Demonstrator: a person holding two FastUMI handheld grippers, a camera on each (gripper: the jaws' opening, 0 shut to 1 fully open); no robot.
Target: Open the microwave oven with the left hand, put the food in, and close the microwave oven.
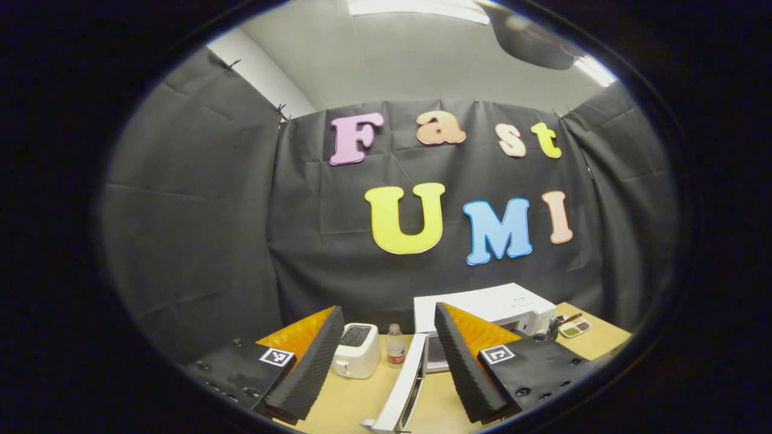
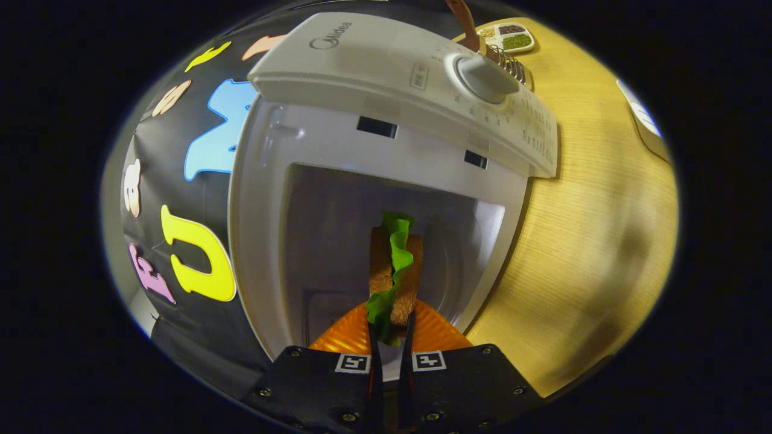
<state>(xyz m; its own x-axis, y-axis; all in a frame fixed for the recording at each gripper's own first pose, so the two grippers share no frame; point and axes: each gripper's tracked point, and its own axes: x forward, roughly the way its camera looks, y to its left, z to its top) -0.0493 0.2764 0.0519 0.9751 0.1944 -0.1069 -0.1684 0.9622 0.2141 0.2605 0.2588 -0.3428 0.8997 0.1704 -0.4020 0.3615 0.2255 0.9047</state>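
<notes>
My right gripper (image 2: pixel 391 337) is black with orange ribbing and two black-and-white square markers; between its jaws sits a brown sandwich (image 2: pixel 395 271) with a frilly green leaf. The microwave (image 2: pixel 386 138) at twelve o'clock is white with a grey dial (image 2: pixel 482 78). The worktop (image 2: pixel 591 241) at three o'clock is pale wood grain. My left gripper (image 1: pixel 386 355) frames a white toaster (image 1: pixel 357 349).

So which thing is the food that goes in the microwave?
Find the big white microwave with its door swung open. Right in its doorway, the right gripper pinches a sandwich: two brown bread slices with frilly green lettuce between, the only food held there.
</notes>
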